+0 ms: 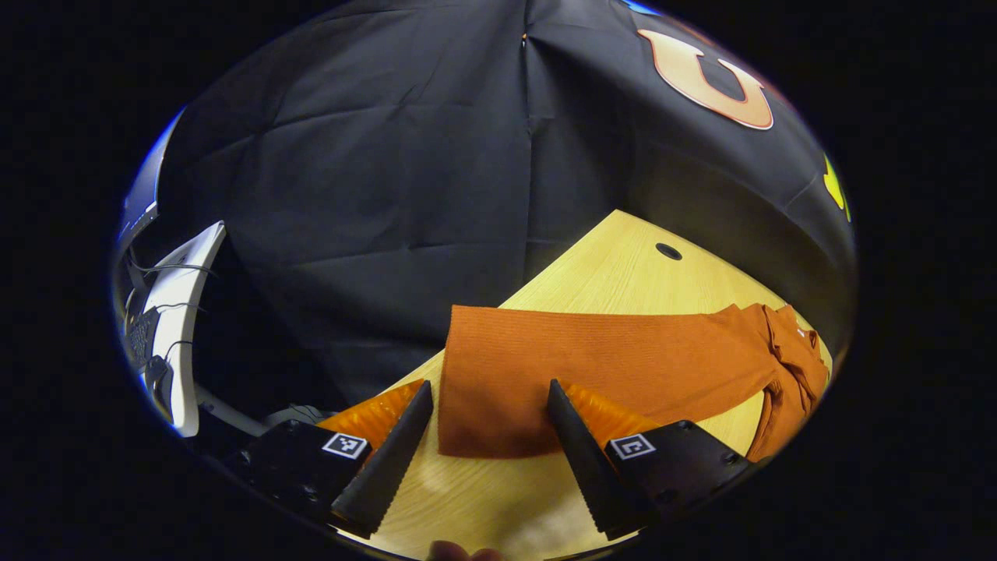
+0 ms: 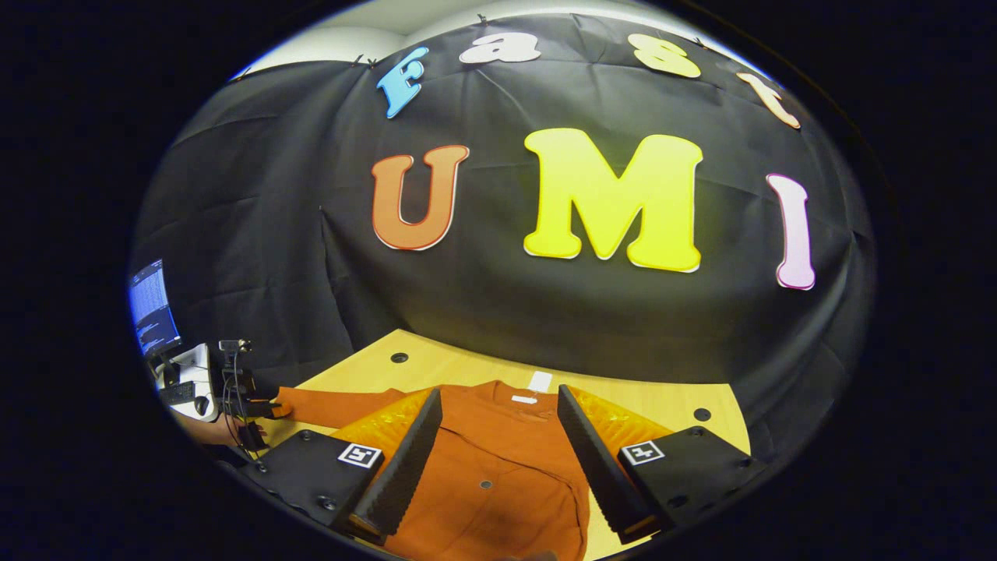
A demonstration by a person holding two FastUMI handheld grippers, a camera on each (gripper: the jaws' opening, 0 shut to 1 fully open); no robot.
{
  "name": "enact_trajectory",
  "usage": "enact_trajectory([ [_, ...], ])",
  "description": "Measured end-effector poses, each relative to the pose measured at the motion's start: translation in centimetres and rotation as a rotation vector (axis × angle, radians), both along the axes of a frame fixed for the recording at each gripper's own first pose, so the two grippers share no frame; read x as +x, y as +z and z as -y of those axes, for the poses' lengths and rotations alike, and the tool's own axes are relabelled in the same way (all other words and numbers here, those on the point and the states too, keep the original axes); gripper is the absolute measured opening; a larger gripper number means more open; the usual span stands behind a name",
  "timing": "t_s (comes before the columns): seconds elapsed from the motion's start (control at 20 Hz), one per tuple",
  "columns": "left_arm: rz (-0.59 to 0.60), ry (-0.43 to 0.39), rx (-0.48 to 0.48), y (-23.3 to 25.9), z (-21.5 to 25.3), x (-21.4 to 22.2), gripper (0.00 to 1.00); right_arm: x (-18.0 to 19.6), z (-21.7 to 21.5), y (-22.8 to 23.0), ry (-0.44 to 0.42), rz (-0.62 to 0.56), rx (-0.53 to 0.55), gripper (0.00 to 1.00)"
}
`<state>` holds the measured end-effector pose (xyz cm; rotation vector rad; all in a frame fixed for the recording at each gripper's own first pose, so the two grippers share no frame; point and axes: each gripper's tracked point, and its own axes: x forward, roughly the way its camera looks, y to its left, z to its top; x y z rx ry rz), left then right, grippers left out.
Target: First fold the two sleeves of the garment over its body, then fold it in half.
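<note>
Wooden table [image 1: 615, 273] w/ black cloth wall behind. Left gripper view: left gripper [image 1: 489, 401] has jaws spread wide, holding nothing, fingers straddling the sleeve [image 1: 592, 362] end of the orange garment [image 2: 498, 460], which lies flat (sleeve stretched out toward the bunched body at right). Right gripper view: right gripper [image 2: 498, 413] also spread apart, empty, above the garment's body w/ collar just ahead between its fingers.
</note>
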<state>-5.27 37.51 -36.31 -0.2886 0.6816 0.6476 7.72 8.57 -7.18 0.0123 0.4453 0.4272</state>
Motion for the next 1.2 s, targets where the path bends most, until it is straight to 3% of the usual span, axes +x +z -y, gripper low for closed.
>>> enact_trajectory([
  [0.2,-0.017,-0.030,0.034,-0.2,0.1,-0.1,0.98,-0.9,1.0,-1.0,-0.040,-0.041,0.033,0.95],
  [0.3,0.003,0.013,0.031,-0.2,0.0,-0.3,0.94,-1.5,0.9,-1.1,-0.033,-0.042,0.031,0.95],
  [0.45,0.049,0.104,0.010,0.1,-1.1,-1.5,0.61,-2.3,0.7,-0.9,-0.022,-0.041,0.036,0.95],
  [0.5,0.058,0.115,0.004,-0.1,-1.3,-1.7,0.34,-2.6,1.0,-0.9,-0.022,-0.038,0.033,0.95],
  [0.55,0.080,0.112,-0.018,-0.1,-1.0,-1.3,0.34,-2.7,1.2,-1.0,-0.027,-0.041,0.032,0.95],
  [0.6,0.100,0.123,-0.045,-0.1,-0.6,-1.0,0.19,-3.0,1.6,-1.2,-0.035,-0.047,0.034,0.95],
  [0.7,0.124,0.132,-0.076,0.1,-0.7,-1.1,0.04,-3.3,2.5,-1.5,-0.060,-0.063,0.042,0.95],
  [0.85,0.185,0.101,-0.214,1.0,1.0,0.4,0.03,-3.4,3.9,-1.6,-0.096,-0.068,0.056,0.96],
  [1.2,0.313,0.007,-0.203,8.3,0.8,4.4,0.03,-3.8,4.8,-2.1,-0.111,-0.080,0.096,0.95],
])
